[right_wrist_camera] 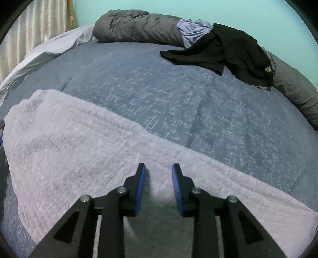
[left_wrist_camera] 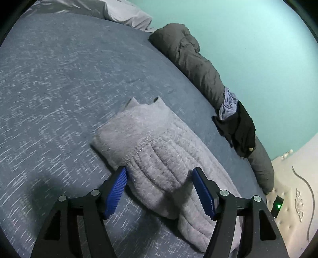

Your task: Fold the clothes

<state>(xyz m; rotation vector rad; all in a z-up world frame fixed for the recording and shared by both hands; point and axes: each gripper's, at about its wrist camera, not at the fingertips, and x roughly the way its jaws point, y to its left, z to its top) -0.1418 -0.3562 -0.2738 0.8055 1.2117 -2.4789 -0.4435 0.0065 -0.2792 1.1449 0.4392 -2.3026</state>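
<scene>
A fluffy pale grey garment (left_wrist_camera: 151,139) lies folded on the blue bed cover (left_wrist_camera: 69,79), its ribbed band towards me. My left gripper (left_wrist_camera: 159,169) hovers over that ribbed end with its jaws wide apart, and the blue pads (left_wrist_camera: 117,188) do not press the cloth. In the right wrist view the same garment (right_wrist_camera: 79,139) spreads across the lower half of the picture. There my right gripper (right_wrist_camera: 158,165) stands just above it with a narrow gap between its pads. A soft bulge of the cloth shows in that gap, and nothing is pinched.
A rolled dark grey duvet (right_wrist_camera: 135,29) runs along the teal wall. A black garment (right_wrist_camera: 228,51) and a crumpled lilac one (right_wrist_camera: 192,27) lie on it. White bedding (left_wrist_camera: 127,13) sits at the far corner, and a pale padded headboard (left_wrist_camera: 294,188) is at the right.
</scene>
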